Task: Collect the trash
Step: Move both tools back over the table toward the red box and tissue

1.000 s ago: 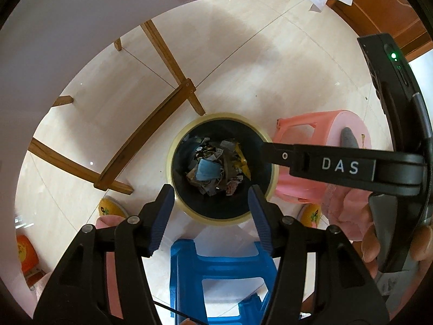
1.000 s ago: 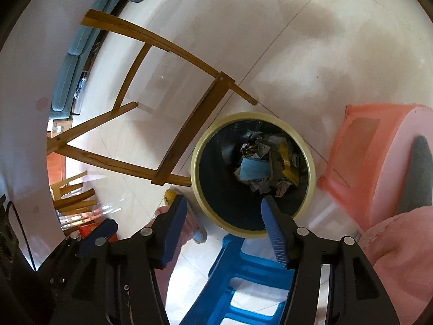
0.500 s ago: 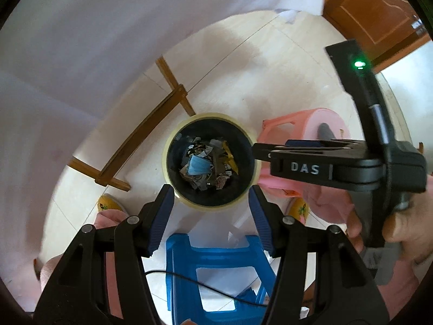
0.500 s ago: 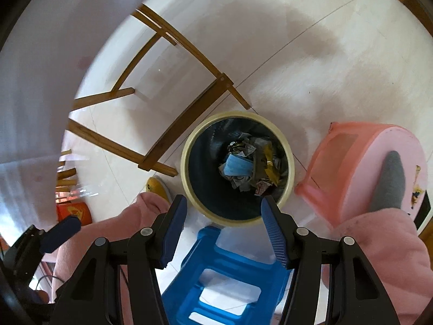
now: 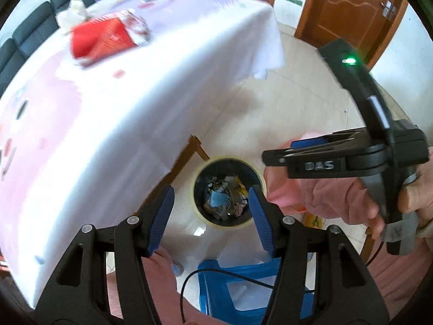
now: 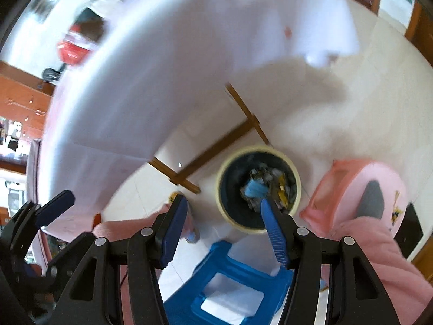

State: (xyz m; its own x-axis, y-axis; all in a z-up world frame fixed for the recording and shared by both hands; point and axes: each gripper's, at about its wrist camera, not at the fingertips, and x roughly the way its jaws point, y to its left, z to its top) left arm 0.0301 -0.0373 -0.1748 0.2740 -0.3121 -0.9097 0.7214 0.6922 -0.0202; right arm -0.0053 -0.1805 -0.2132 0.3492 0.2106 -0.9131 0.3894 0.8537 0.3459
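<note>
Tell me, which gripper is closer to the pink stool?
Right. The right gripper hangs above and left of the pink stool; the left gripper is farther off to the left.

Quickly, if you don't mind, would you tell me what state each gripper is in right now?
Left gripper: open, holding nothing.
Right gripper: open, holding nothing.

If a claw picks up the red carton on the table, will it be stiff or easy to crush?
The red carton probably dents easily: one end looks torn open and crumpled. It likely weighs little if empty, though blur hides its contents.
</note>
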